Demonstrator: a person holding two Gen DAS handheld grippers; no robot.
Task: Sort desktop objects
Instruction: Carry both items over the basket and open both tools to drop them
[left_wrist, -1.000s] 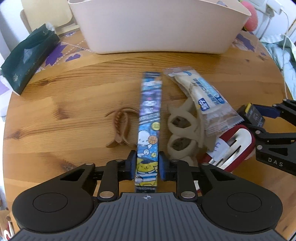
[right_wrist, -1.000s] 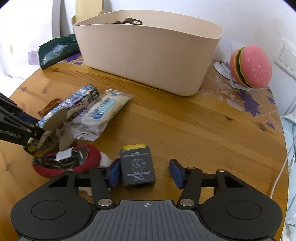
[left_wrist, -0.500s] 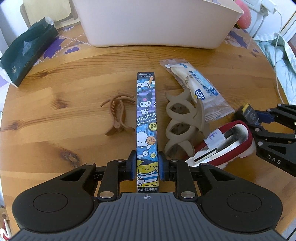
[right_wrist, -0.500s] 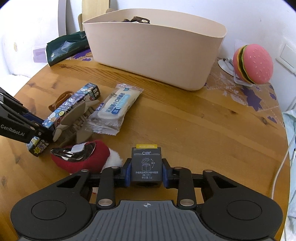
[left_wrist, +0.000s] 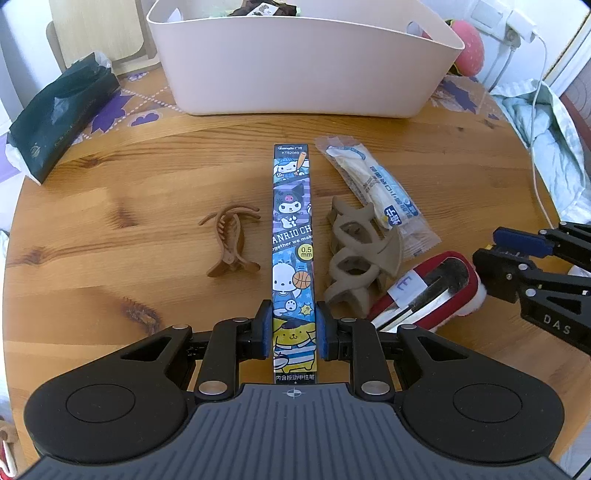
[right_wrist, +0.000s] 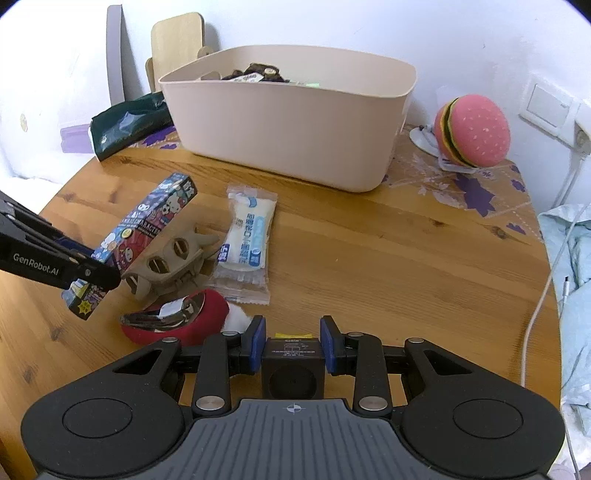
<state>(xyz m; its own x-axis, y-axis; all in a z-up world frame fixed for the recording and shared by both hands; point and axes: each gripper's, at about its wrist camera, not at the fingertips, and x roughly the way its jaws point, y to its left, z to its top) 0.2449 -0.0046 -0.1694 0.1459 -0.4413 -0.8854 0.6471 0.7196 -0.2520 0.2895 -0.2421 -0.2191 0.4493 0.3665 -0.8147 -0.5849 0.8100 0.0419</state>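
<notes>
**Ana:** Cardboard is what the left gripper (left_wrist: 292, 334) has: its jaws are clamped on the near end of the long cartoon-printed pen box (left_wrist: 293, 236), which sticks out forward, lifted off the counter (left_wrist: 110, 295) and tilted in the right wrist view, far end higher.

**Ben:** And the other hand?

**Ana:** The right gripper (right_wrist: 292, 345) has its jaws closed on a small dark box (right_wrist: 291, 365), held square between the blue pads (right_wrist: 257, 343), with its near face toward the camera. It seems to be off the wood too, though I can't be sure.

**Ben:** So the step, I'd judge, is carrying both to the beige bin (right_wrist: 295, 125) at the far side.

**Ana:** Likely. To do it well, keep the long box level. It's gripped at one end, so it could swing or slip. Raise it above the rim before moving across, and let go only over the opening, where things already lie inside.

**Ben:** Anything to avoid on the way?

**Ana:** The taupe hair claw (left_wrist: 356, 258) just right of the pen box, the white snack packet (left_wrist: 376, 199) beyond it, and the red pouch (right_wrist: 173, 317) near the right gripper. The brown hair clip (left_wrist: 231, 245) lies to the left, apart.
</notes>
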